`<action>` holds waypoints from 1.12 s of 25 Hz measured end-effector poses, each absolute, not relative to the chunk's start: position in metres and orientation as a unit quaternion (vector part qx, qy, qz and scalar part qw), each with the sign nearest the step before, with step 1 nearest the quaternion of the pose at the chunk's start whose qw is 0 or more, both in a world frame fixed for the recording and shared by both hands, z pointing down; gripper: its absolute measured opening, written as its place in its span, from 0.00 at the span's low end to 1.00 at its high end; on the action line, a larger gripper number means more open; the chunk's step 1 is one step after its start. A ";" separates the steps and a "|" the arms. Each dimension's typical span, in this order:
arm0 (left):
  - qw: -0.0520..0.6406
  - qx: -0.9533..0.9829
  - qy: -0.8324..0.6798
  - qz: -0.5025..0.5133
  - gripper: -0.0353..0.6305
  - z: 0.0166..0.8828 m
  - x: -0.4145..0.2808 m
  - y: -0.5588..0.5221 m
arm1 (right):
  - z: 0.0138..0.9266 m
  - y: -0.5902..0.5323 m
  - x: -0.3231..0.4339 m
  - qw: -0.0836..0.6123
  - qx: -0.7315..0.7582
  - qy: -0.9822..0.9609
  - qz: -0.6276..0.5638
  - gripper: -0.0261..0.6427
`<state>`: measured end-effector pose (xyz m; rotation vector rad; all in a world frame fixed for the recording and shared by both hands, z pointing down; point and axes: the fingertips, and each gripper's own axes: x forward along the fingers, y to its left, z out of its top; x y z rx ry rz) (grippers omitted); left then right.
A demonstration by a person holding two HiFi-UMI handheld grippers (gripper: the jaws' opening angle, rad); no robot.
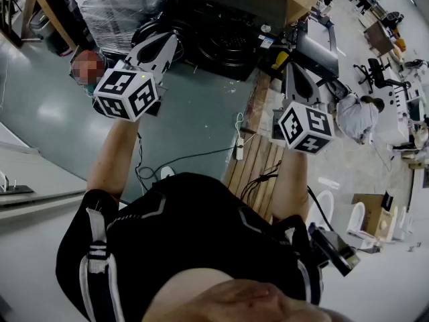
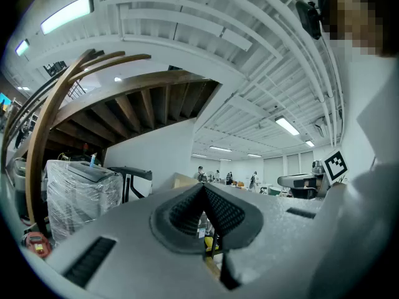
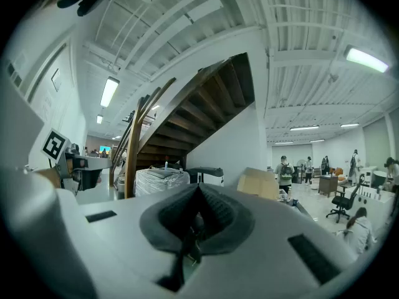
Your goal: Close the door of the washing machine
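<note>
Jaws pressed together and empty on left hand-held gripper (image 2: 202,195) and right hand-held gripper (image 3: 198,195), both held level, dark washing machine (image 1: 228,42) ahead, plastic-wrapped appliance (image 1: 120,5) beside it

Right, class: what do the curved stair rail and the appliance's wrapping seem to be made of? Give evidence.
Stair rail: probably wood, smooth brown finish, bent in layered strips. Wrapping: likely clear plastic film, glossy, with crinkles and highlights.

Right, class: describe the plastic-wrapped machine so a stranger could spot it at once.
Find the wooden staircase. Below it stand a wrapped machine, a black machine and a cardboard box. The wrapped one, nearest the curved handrail, is the only one bundled in clear plastic film.
</note>
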<state>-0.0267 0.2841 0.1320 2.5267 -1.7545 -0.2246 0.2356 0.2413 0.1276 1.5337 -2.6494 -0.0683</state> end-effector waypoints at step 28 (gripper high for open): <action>0.010 0.804 -0.594 -0.036 0.06 0.148 -0.103 0.293 | 0.142 0.240 0.158 0.052 0.484 -0.873 -0.026 0.05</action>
